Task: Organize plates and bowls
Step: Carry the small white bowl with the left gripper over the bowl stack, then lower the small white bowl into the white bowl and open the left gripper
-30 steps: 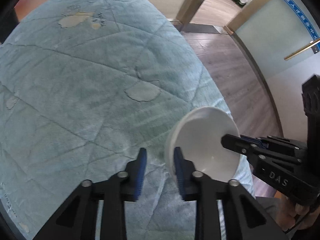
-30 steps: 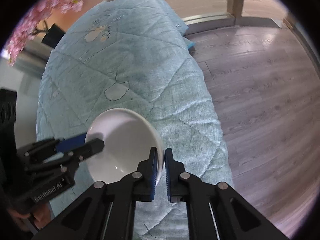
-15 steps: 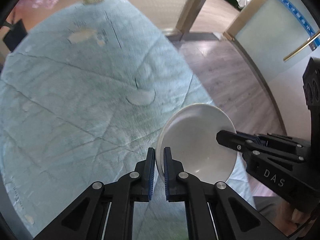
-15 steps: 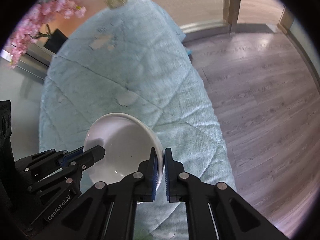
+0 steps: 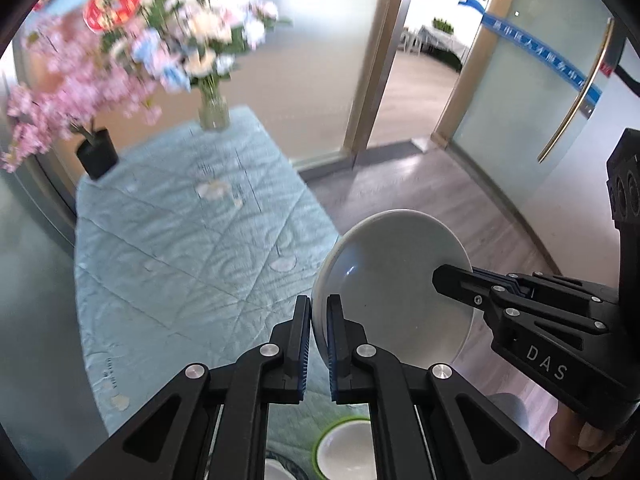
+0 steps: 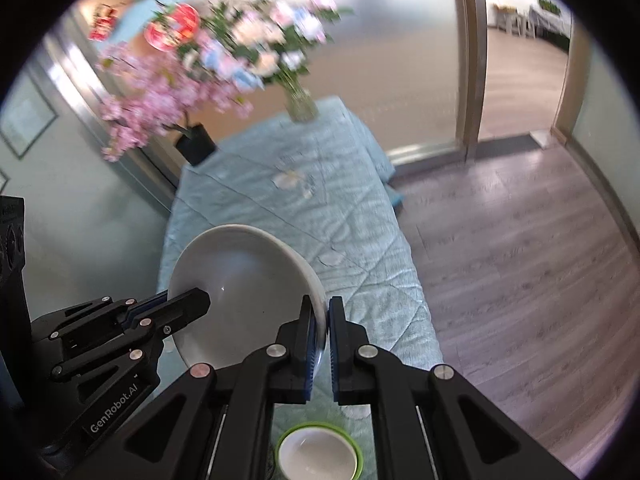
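Note:
A white bowl (image 5: 392, 264) hangs tilted in the air above the table, held from two sides. My left gripper (image 5: 318, 320) is shut on its left rim. In the same view my right gripper (image 5: 440, 280) reaches in from the right and clamps the opposite rim. The right wrist view shows the same bowl (image 6: 240, 280), with my right gripper (image 6: 319, 320) shut on its right rim and my left gripper (image 6: 202, 300) pinching the left rim. Far below, a green-rimmed white bowl (image 5: 344, 448) (image 6: 320, 456) sits on the cloth.
A light blue quilted cloth covers the table (image 5: 180, 248) (image 6: 360, 216). At its far end stand a glass vase of flowers (image 5: 214, 112) (image 6: 302, 106) and a black pot of pink blossoms (image 5: 96, 156) (image 6: 196, 144). Wood floor (image 6: 520, 260) and an open doorway (image 5: 420, 92) lie to the right.
My left gripper closed on the bowl's rim. Both grippers then rose with the bowl, and the table's far end and the flowers came into view.

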The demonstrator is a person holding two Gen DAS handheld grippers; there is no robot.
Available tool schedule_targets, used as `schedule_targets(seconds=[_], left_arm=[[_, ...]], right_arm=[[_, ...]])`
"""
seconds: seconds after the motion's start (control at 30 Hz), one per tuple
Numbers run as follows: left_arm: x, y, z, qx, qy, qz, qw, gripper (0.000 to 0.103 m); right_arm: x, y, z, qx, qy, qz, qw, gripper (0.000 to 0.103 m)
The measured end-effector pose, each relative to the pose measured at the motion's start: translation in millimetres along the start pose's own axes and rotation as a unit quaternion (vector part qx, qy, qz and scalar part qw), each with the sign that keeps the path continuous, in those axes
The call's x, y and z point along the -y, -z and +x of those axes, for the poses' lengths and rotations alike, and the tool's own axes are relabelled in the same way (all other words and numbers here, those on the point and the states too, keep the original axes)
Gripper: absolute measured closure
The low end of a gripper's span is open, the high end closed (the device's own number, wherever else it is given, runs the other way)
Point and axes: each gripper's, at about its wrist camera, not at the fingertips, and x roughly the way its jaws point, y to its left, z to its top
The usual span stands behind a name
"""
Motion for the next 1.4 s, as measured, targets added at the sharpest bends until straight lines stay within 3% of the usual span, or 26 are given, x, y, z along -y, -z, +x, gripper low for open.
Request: schedule_targets(seconds=[0.33,0.7,0.87,1.2,1.4], left_arm=[[29.7,50.6,-129.6,0.050,-0.014,0.008,0.9986,0.099],[40.9,143.5,-173.5,0.054,-0.029,-0.025,0.9978,0.100],[39.7,178.4,-156.4,0.034,-0.024,-0.043,0.9982,0.100],[28.8,235.2,-72.0,-0.062,-0.004,-0.086,0.9944,0.100],[15.7,239.0,-8.0,-0.112,0.007,-0.097,0.9890,0.100]], right_arm=[[-28.0,38.1,-87.8,0.051,-0.011,-0.013,0.999,0.097],[-48.7,88.8,-110.6,0.051,-0.013,-0.046,0.998,0.097],[-45.4,113.9,-96.4,0.025,-0.012,-0.049,0.998,0.097],[-24.3,157.0,-26.8,-0.071,-0.006,-0.024,0.997,0.097],[-6.3,172.2,11.6,-0.116,0.000,-0.003,0.993,0.097]])
